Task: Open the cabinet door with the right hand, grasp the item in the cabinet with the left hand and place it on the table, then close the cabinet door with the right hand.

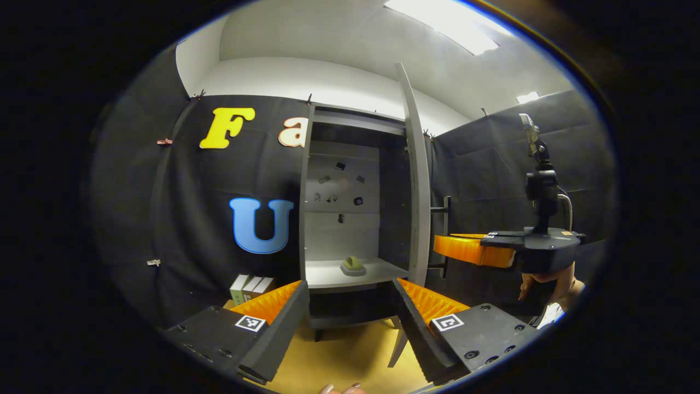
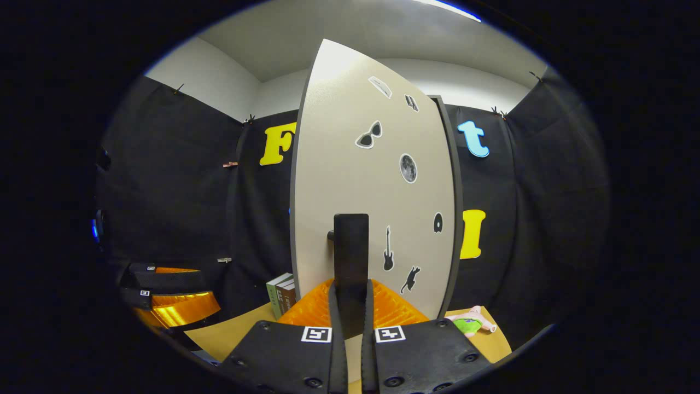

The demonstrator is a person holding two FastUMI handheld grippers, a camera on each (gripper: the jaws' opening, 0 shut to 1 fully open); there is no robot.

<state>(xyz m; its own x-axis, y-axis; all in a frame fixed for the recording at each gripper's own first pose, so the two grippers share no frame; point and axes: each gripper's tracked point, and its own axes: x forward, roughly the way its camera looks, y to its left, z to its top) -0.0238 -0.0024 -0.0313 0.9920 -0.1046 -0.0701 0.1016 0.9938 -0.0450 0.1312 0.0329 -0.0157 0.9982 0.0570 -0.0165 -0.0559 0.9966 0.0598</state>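
Left gripper view looks into the open cabinet [image 1: 355, 197], where a small green item [image 1: 353, 265] sits on the lower shelf [image 1: 333, 276]. The left gripper [image 1: 350, 306] is in front of the cabinet with its jaws spread wide and nothing between them, well short of the item. The cabinet door [image 1: 418, 180] stands swung out, seen edge-on, and to its right the right gripper [image 1: 476, 249] is held by a hand [image 1: 547, 287] at the door's dark handle [image 1: 444, 232].

Right gripper view faces the door's outer side [image 2: 377, 180], dotted with stickers. Here the right gripper's [image 2: 351, 312] jaws are pressed onto the upright handle [image 2: 350, 257]. On the desk [image 2: 229, 334] stand books [image 2: 281, 295] to the left, and a pink-and-green toy [image 2: 470, 323] lies to the right.
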